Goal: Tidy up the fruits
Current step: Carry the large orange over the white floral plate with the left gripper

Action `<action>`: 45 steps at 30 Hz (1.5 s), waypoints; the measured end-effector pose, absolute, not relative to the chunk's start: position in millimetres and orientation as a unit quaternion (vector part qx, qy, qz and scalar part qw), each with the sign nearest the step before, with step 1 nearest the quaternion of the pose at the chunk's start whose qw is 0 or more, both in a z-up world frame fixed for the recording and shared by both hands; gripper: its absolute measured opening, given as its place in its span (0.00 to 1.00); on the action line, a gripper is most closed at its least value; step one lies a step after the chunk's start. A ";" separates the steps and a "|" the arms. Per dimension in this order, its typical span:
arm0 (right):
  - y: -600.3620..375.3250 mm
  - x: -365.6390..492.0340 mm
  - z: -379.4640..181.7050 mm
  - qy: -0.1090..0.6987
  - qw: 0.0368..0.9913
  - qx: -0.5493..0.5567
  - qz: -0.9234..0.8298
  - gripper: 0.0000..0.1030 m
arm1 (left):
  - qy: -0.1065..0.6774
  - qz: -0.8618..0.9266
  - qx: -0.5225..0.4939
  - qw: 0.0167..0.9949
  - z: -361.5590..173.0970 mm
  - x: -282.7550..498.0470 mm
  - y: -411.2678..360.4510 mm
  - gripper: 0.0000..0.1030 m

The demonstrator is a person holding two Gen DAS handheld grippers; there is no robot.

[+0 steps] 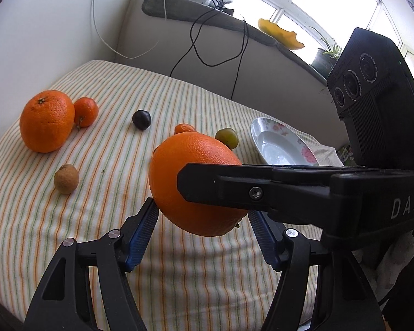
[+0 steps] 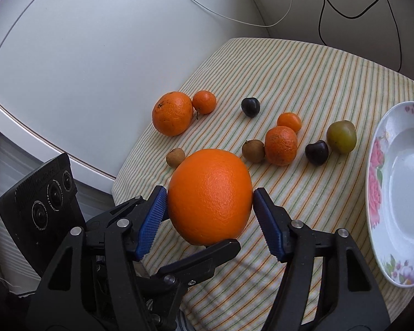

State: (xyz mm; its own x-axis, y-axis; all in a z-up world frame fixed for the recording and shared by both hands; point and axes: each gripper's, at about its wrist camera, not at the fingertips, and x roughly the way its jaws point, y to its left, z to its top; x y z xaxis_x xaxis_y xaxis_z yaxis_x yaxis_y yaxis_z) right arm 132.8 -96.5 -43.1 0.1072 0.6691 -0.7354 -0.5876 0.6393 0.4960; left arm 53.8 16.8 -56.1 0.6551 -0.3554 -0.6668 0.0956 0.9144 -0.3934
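The bench under a cloth (image 2: 303,63) striped in cream, green and orange carries everything. At its right edge sits a white shallow plate with pink flower print (image 2: 378,171), holding nothing.

Above the cloth's near part hangs a large smooth orange (image 2: 209,195), off the surface. The right tool (image 2: 209,207) has its blue ribbed pads (image 2: 151,220) against both sides of this fruit; the left pad presses it, the right pad looks touching or just beside it. The left tool (image 1: 201,220) sits around the same orange from below, its blue pads (image 1: 140,237) spread wide; whether they touch the peel I cannot tell.

Far left on the cloth lies a big rough-skinned orange (image 2: 172,113) touching a small mandarin (image 2: 204,102). Nearer the plate sits a medium mandarin (image 2: 281,145), a smaller one (image 2: 289,122) just behind it, and a greenish-yellow plum (image 2: 341,136). Two dark purple plums (image 2: 250,106) lie apart, one beside the greenish one. Two small brown round fruits (image 2: 175,157) rest near the held orange.
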 end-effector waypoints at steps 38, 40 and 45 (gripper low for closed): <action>-279.5 218.9 -44.0 0.501 0.806 0.112 0.294 0.66 | 0.433 -0.238 -0.088 0.865 -56.2 187.2 -146.8 0.66; -281.8 219.8 -45.2 0.503 0.807 0.110 0.291 0.66 | 0.436 -0.239 -0.086 0.864 -57.8 188.1 -148.4 0.66; -282.8 222.4 -46.4 0.501 0.811 0.108 0.283 0.66 | 0.440 -0.230 -0.067 0.865 -60.4 195.0 -158.0 0.65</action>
State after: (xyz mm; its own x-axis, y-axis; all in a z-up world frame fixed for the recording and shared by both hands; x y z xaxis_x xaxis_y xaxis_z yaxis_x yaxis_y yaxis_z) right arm 222.4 -282.8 -46.4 0.3384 0.5661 -0.7517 -0.3503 0.8172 0.4577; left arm 195.1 -158.0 -60.4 0.5063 -0.4574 -0.7311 0.3396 0.8850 -0.3185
